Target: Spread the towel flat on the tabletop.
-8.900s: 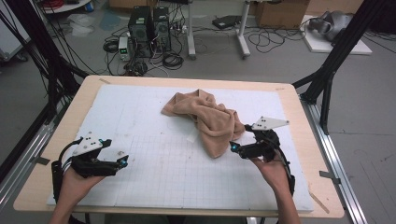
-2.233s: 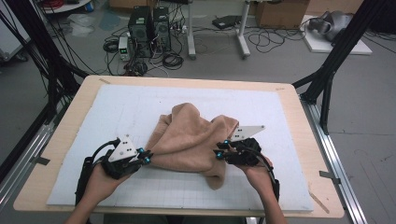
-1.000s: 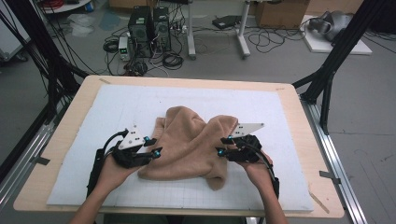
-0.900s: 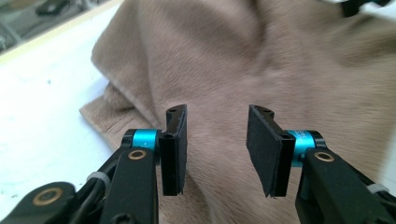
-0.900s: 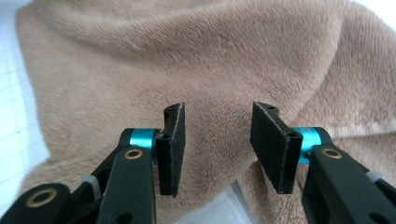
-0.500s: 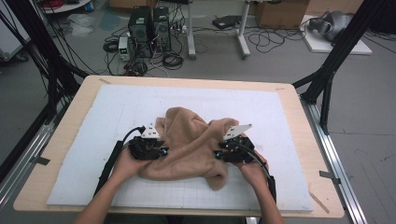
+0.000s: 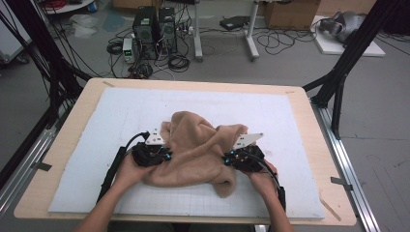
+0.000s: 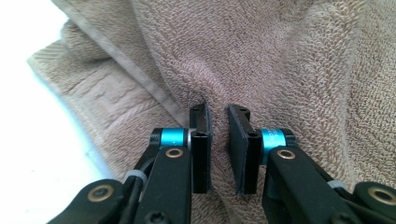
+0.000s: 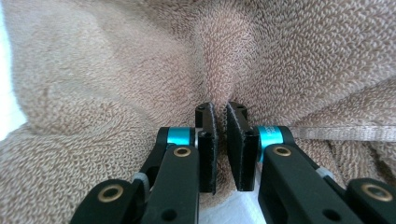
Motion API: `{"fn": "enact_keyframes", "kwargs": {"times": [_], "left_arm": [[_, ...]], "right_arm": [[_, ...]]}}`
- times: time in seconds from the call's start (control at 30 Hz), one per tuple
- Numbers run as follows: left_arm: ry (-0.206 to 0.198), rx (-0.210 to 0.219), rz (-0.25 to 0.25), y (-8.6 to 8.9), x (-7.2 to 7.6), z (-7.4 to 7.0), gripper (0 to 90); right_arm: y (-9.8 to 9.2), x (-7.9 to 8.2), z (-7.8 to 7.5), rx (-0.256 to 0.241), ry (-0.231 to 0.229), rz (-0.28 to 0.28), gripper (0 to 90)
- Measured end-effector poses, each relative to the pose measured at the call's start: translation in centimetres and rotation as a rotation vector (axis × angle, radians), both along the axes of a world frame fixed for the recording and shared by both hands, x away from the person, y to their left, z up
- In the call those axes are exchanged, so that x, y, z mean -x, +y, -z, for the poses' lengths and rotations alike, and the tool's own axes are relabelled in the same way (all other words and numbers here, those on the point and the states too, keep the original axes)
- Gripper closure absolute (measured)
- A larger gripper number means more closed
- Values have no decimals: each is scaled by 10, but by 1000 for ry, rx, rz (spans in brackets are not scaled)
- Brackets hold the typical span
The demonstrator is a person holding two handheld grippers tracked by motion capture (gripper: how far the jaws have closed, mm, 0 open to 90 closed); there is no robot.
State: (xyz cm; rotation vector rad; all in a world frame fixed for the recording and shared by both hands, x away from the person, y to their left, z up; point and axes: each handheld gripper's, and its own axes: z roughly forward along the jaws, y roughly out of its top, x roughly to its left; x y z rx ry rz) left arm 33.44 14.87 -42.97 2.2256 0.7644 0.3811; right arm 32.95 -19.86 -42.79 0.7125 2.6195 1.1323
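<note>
Where the person's left hand (image 7: 126, 170) comes in over the near edge of the pale wooden table (image 7: 72, 121), it holds the left gripper (image 7: 167, 155) against the left side of a crumpled tan terry-cloth towel (image 7: 196, 145). Seen along that gripper's own jaws in the left gripper view, the two black pads sit close together with a narrow slot between them, and a pinched ridge of the towel (image 8: 261, 65) runs up from their tips; the left gripper (image 8: 218, 112) looks clamped on that fold, though the cloth inside the slot is too dark to make out clearly. A woven band and hem of the towel lie off to one side of it there, next to the white gridded mat (image 8: 28, 154).

The towel itself lies bunched in the middle of the white mat (image 7: 96, 125), nearer the person's side of the table, humped up between the two grippers with one lobe hanging toward the near edge.

On the right, the right hand (image 7: 261, 179) presses the right gripper (image 7: 226, 158) into the towel's right side. In the right gripper view the jaws are almost together, and the right gripper (image 9: 220, 108) is nipping a raised fold of the towel (image 9: 116, 70), which puckers toward the tips.

Beyond the table, black computer towers (image 7: 154, 26) and loose cables sit on the grey floor (image 7: 290, 63).
</note>
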Motion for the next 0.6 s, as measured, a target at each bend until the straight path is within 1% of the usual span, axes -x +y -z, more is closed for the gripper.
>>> {"fn": "enact_keyframes", "kwargs": {"times": [0.1, 0.17, 0.33, 0.43, 0.5, 0.57, 0.6], "left_arm": [[-15, 15, -5, 4, 3, -4, 805], [-29, 19, -7, 8, 7, -8, 805], [-63, 29, -6, 18, 19, -19, 806], [-84, 39, -5, 23, 29, -23, 805], [-91, 56, -2, 26, 35, -25, 805], [-104, 57, 0, 29, 42, -26, 805], [-105, 68, 0, 30, 46, -27, 805]], "right_arm": [[-2, 2, -3, -15, -4, -8, 832], [-3, 3, -5, -14, -1, -11, 831], [-2, 10, -15, -11, -16, -33, 830], [-1, 17, -21, -30, -28, -49, 829], [-2, 22, -23, -47, -29, -55, 829], [-3, 27, -25, -64, -25, -63, 829], [-3, 30, -26, -68, -27, -69, 829]]}}
